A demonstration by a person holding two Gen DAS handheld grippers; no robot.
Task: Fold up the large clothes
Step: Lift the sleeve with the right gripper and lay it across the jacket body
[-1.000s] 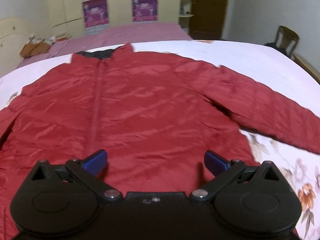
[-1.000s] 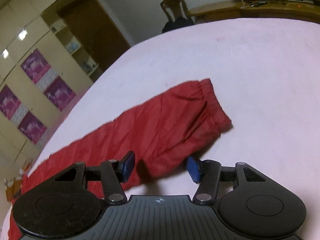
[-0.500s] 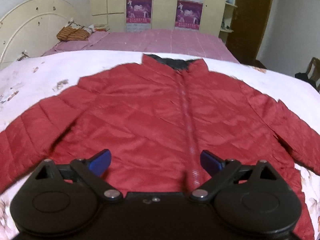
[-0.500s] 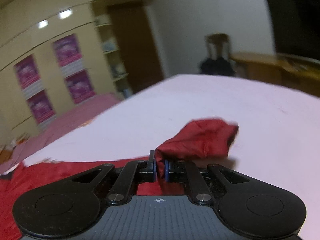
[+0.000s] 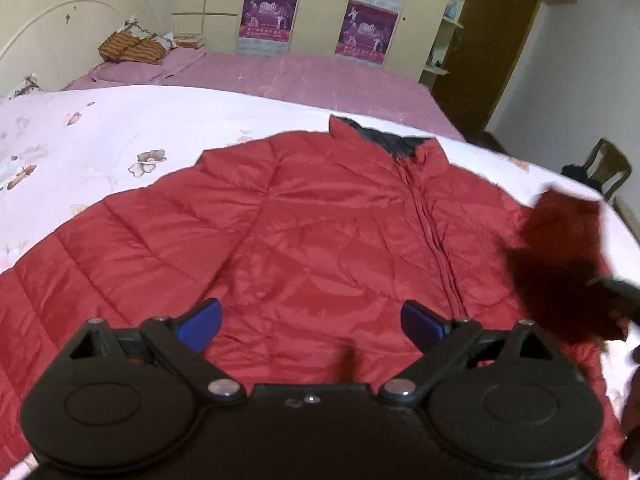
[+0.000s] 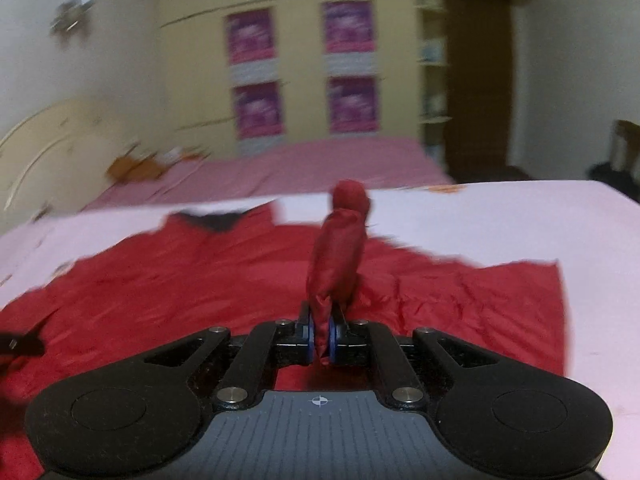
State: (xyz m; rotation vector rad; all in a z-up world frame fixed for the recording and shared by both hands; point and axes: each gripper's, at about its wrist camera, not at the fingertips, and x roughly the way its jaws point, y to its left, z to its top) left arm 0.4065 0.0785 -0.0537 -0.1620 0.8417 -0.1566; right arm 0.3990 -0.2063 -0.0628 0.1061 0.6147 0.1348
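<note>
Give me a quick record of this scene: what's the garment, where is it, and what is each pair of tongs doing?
garment: red jacket, zipped, lying flat
surface: bed with flowered white cover
right tongs: shut on the sleeve, lifting it above the jacket
left tongs: open, above the lower front, holding nothing
background: posters on cupboards

A second ago the right gripper (image 6: pixel 320 334) stood spread beside the sleeve (image 6: pixel 338 248) lying flat on the bed; it has since clamped the cuff and lifted it over the jacket (image 5: pixel 304 240) body. The left gripper (image 5: pixel 310 320) swung leftward, apparently toward the other sleeve.
</note>
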